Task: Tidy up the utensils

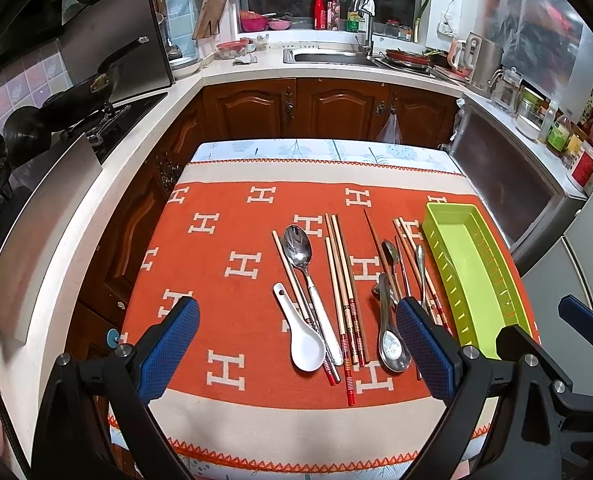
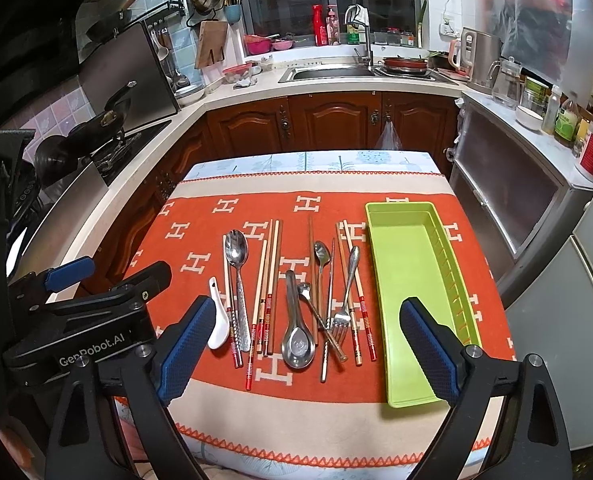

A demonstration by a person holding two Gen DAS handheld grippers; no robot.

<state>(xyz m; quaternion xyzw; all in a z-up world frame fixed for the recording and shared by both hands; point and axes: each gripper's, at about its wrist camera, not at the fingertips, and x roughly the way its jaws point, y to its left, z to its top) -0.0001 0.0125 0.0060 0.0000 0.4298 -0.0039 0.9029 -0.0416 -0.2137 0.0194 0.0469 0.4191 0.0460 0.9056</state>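
On the orange cloth (image 1: 216,320) lie loose utensils: a white ceramic spoon (image 1: 306,344), a large steel spoon (image 1: 298,246), several red-tipped chopsticks (image 1: 344,280) and a steel soup spoon (image 1: 392,348). The right wrist view adds a fork (image 2: 346,288) and a small spoon (image 2: 321,252). An empty lime-green tray (image 2: 408,280) sits lengthwise at the right of the cloth. My left gripper (image 1: 296,306) hangs open above the near ends of the utensils. My right gripper (image 2: 308,304) is open too, above the fork and soup spoon (image 2: 296,344), its right finger over the tray. Neither holds anything.
The small table (image 2: 296,424) stands in a narrow kitchen. A white counter with a stove and wok (image 1: 84,92) runs along the left. A sink (image 2: 324,72) is at the back. A steel cabinet (image 2: 508,200) and fridge crowd the right side.
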